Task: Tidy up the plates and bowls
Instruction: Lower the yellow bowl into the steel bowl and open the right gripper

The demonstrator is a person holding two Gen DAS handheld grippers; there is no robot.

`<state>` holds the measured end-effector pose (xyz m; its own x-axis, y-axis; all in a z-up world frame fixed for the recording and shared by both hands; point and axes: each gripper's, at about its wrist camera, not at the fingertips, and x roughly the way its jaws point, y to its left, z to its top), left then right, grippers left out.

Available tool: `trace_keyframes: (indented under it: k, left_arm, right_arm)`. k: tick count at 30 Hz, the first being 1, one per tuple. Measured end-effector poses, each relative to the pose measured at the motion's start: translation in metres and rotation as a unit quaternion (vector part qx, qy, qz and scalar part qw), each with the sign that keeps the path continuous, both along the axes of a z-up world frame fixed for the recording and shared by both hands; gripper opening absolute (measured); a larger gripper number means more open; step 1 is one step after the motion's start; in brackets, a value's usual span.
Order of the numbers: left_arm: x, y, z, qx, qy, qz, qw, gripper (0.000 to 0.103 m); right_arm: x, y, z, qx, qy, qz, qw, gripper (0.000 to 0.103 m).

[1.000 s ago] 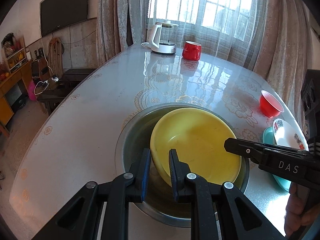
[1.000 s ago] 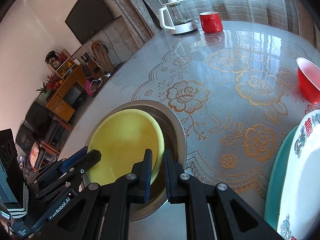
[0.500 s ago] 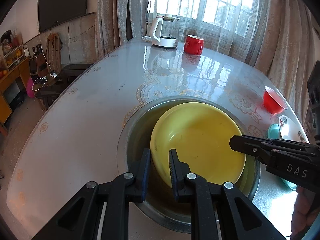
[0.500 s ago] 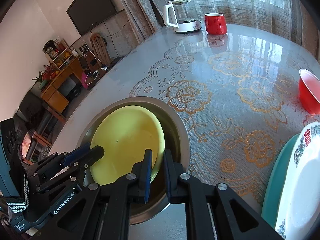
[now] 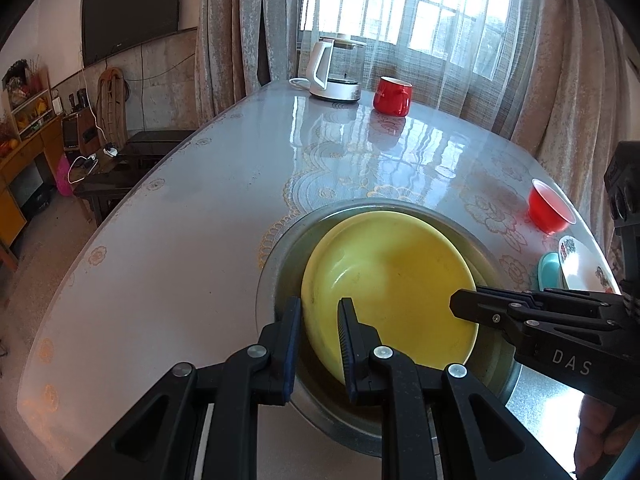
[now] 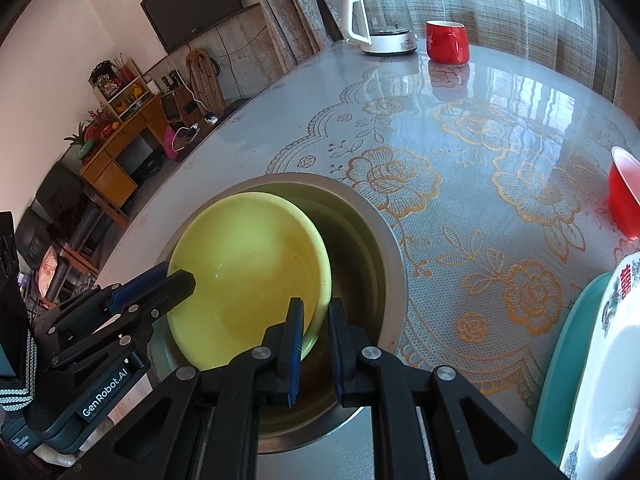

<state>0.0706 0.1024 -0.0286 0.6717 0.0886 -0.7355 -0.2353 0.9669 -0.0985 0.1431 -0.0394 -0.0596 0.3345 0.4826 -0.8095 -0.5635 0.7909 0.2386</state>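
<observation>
A yellow bowl (image 5: pixel 392 292) (image 6: pixel 248 264) lies tilted inside a steel basin (image 5: pixel 280 264) (image 6: pixel 384 248) on the table. My left gripper (image 5: pixel 320 320) is shut on the bowl's near left rim, which passes between its blue-edged pads. My right gripper (image 6: pixel 315 320) is shut on the opposite rim, one finger inside the bowl and one outside. In the left wrist view the right gripper (image 5: pixel 460 304) reaches in from the right. The right wrist view has the left gripper (image 6: pixel 180 280) coming in from the left.
A red bowl (image 5: pixel 550 212) (image 6: pixel 624 192) sits at the right. Near it a white patterned plate (image 5: pixel 580 264) (image 6: pixel 600 380) lies on a teal plate (image 5: pixel 548 272) (image 6: pixel 560 380). A kettle (image 5: pixel 332 72) and red mug (image 5: pixel 392 96) stand at the far edge.
Both grippers keep their hold on the yellow bowl's rim. The right gripper has rolled a little; the bowl stays in the basin.
</observation>
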Motion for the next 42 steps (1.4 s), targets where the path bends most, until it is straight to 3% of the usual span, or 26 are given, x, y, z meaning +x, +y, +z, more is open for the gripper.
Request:
trace_keyframes:
  k: [8,18,31,42]
  left_arm:
    - [-0.002,-0.001,0.001,-0.004,-0.001,0.0,1.0,0.018]
    - [-0.004,-0.002,0.001,-0.004,0.0,0.0,1.0,0.018]
    - [-0.006,-0.002,0.0,-0.003,0.002,0.004,1.0,0.018]
    - [-0.005,0.0,0.0,-0.002,0.003,0.011,0.9999,0.018]
  right_arm:
    - [-0.006,0.0,0.004,0.015,-0.001,0.0,1.0,0.019]
    - [-0.013,0.002,0.006,0.004,-0.018,0.0,1.0,0.019]
    - [-0.017,0.003,0.011,-0.001,-0.035,0.0,0.999,0.028]
    - [-0.015,-0.003,0.013,0.013,-0.034,-0.009,0.999,0.028]
